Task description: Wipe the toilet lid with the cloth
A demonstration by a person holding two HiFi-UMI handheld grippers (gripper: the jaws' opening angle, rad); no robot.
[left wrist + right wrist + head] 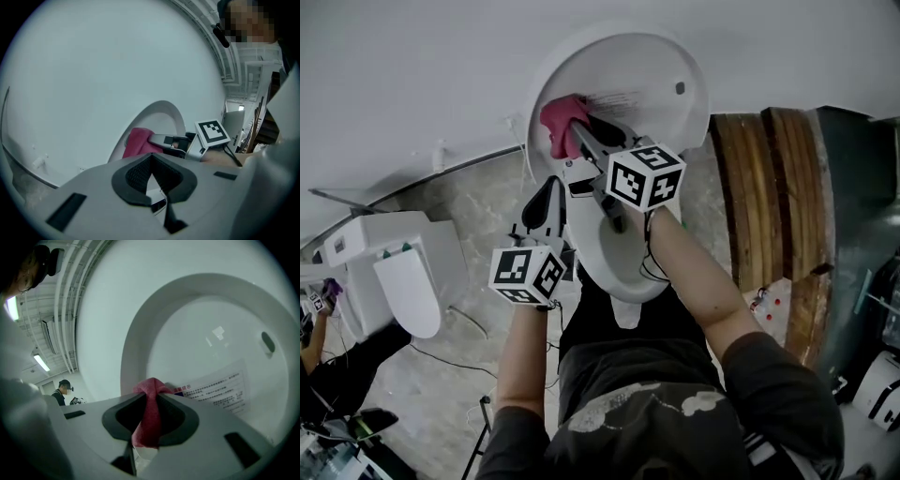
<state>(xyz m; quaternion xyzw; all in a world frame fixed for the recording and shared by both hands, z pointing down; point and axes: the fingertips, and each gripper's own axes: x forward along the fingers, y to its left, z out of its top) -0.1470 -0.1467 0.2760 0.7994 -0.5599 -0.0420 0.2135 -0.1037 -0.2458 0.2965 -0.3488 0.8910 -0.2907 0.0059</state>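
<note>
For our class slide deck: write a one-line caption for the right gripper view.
Right claw grips a pink cloth at the raised toilet lid, near its printed label.

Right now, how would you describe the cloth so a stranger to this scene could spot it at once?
Find the raised white toilet lid in the middle of the head view. On its inner face, left of the printed label, the cloth is pinched in the right gripper's jaws. It alone is pink and bunched on that white surface.
</note>
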